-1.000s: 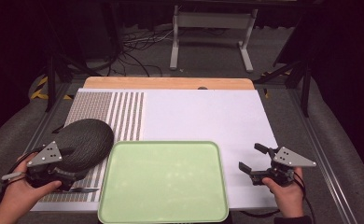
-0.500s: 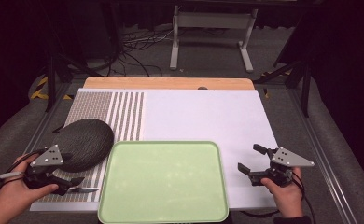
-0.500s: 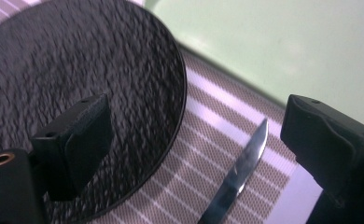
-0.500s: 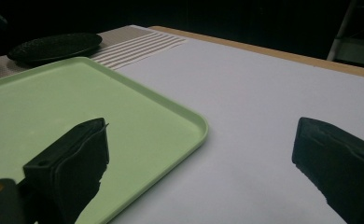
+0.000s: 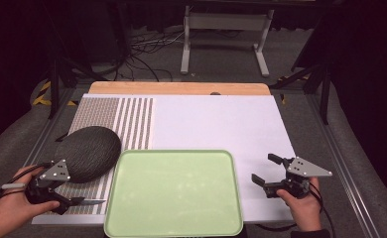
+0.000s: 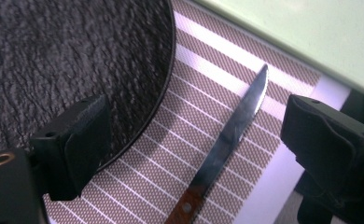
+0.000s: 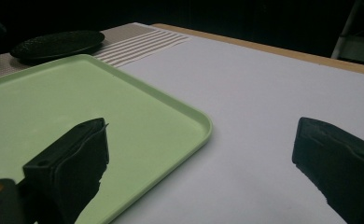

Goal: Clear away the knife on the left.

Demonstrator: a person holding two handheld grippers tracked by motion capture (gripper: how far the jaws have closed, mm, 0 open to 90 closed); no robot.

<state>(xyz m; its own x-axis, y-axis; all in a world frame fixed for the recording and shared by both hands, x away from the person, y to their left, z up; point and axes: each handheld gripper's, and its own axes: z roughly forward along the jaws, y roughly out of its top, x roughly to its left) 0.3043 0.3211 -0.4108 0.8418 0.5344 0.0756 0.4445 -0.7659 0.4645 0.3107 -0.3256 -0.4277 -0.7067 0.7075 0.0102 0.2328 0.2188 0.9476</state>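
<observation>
Beside the green tray (image 5: 174, 196), the knife (image 6: 224, 142) lay on the striped mat (image 5: 132, 121), between the spread jaws of the left hand-held gripper (image 6: 194, 140); the right hand-held gripper (image 7: 199, 154) hovered released, empty.

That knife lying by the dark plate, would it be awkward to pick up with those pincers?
Probably a little. The knife lies flat on the striped mat, so the open left gripper has little height to grab. Its shiny blade looks stiff but likely slippery; the wooden handle seems the surer grip. Flat-sided, it should slide or pivot rather than roll if nudged.
</observation>
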